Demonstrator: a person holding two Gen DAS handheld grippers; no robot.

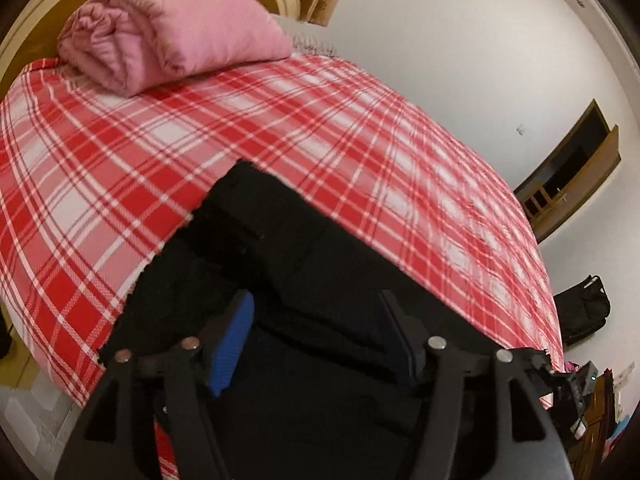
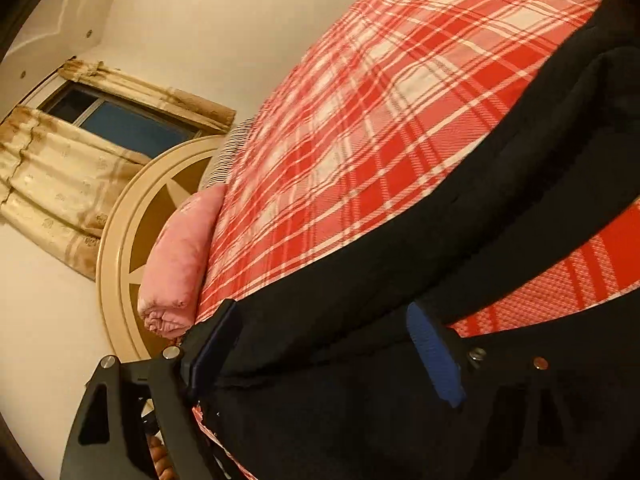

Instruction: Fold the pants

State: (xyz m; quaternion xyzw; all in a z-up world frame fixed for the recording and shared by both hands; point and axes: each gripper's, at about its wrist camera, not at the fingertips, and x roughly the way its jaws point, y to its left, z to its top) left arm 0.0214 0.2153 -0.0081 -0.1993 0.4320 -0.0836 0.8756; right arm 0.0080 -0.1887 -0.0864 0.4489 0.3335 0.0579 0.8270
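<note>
Bedroom; plaid bed [image 1: 320,128] carries the black pants [image 1: 288,248], spread at 6 o'clock of a pink quilt [image 1: 168,36]. Left tool [image 1: 316,332] and right tool [image 2: 324,344] both gape over the fabric, gripping nothing. Advice: pinch matching edges, lift evenly, align seams. No legible writing.

Bare plaid bedspread [image 1: 320,128] beyond black pants [image 1: 280,260]; pink quilt [image 1: 168,36] blocks headboard end.
</note>
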